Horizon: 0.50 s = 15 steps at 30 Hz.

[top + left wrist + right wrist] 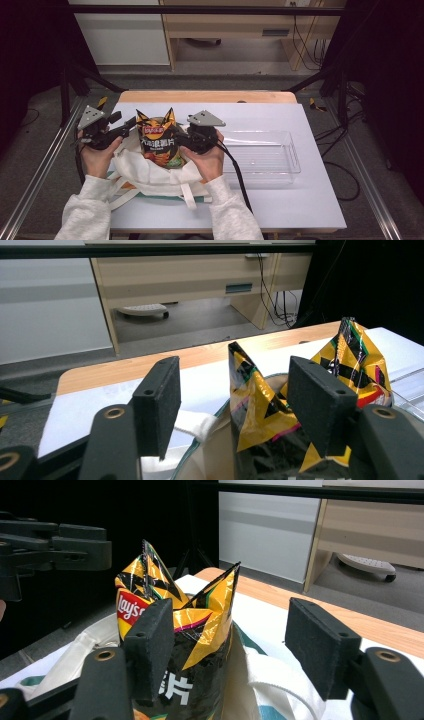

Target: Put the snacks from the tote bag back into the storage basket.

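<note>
On the white table, your chip bag stands upright in the canvas tote, between your left gripper and right gripper, both jaws wide, gripping nothing.

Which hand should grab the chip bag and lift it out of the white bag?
Probably the right. The right tool sits against the chip bag, its jaws open beside the bag's top. The left tool is near too, but reaches over the white tote bag edge.

Pale grey, seemingly fleecy sleeves; black grippers topped by grey triangular plates.
</note>
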Motion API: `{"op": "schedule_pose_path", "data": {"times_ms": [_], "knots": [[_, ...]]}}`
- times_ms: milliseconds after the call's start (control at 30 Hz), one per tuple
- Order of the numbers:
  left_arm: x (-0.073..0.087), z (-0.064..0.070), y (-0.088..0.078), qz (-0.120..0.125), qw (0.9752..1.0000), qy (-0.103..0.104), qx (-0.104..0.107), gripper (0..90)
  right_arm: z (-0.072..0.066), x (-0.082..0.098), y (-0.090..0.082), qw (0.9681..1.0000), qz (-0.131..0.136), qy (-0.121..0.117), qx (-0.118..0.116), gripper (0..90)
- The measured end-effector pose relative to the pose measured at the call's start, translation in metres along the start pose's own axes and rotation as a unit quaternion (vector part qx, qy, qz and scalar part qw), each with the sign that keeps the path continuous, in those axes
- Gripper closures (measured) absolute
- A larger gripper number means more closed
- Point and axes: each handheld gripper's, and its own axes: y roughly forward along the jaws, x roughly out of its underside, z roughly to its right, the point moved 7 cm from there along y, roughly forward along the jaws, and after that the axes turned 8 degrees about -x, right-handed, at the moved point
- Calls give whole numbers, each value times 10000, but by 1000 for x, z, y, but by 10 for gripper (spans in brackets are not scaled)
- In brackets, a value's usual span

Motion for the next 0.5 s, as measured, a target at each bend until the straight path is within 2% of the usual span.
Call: {"op": "schedule_pose_path", "data": {"times_ms": [200,300,333,367,500], "knots": [[0,9,12,-95,9999,79,102,476,3,3,8,10000,-50,64,-18,380],[5,12,21,-284,9994,127,140,544,2,2,13,9999,-66,64,-43,391],[5,12,21,-284,9994,127,140,576,2,2,13,9999,-66,64,-43,391],[8,12,23,-309,9992,48,243,601,2,1,15,10000,-71,30,-40,395],[9,14,20,-327,9990,33,295,701,1,-2,17,10000,-47,8,-39,401]]}}
